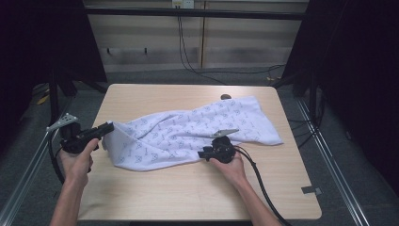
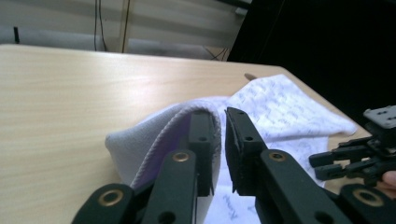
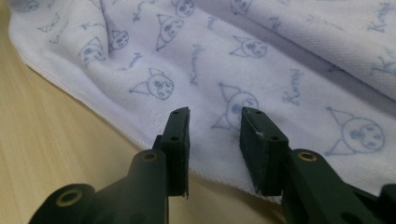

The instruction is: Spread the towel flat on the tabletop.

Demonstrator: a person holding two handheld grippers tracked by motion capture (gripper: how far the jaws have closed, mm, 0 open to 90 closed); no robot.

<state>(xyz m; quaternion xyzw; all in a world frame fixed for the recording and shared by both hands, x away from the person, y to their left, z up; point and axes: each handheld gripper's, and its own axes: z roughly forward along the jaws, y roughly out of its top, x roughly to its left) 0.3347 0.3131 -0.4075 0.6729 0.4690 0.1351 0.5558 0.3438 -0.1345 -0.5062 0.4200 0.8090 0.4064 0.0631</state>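
A white towel [image 1: 188, 132] printed with small blue cat faces lies crumpled across the middle of the wooden table [image 1: 188, 193]. My left gripper [image 1: 109, 128] is at the towel's left corner and shut on it. In the left gripper view the hemmed edge of the towel [image 2: 154, 140] drapes over one jaw, and the left gripper [image 2: 222, 114] pinches the cloth in a narrow gap. My right gripper [image 1: 203, 153] is at the towel's near edge. In the right gripper view the right gripper [image 3: 215, 114] stands open just above the towel [image 3: 280, 56], close to its hem.
A small dark object [image 1: 226, 97] lies on the table just behind the towel. A strip of grey tape [image 1: 311, 190] sits near the table's front right corner. Black cables [image 1: 188, 56] hang at the back. The right gripper [image 2: 348, 158] appears far off in the left gripper view.
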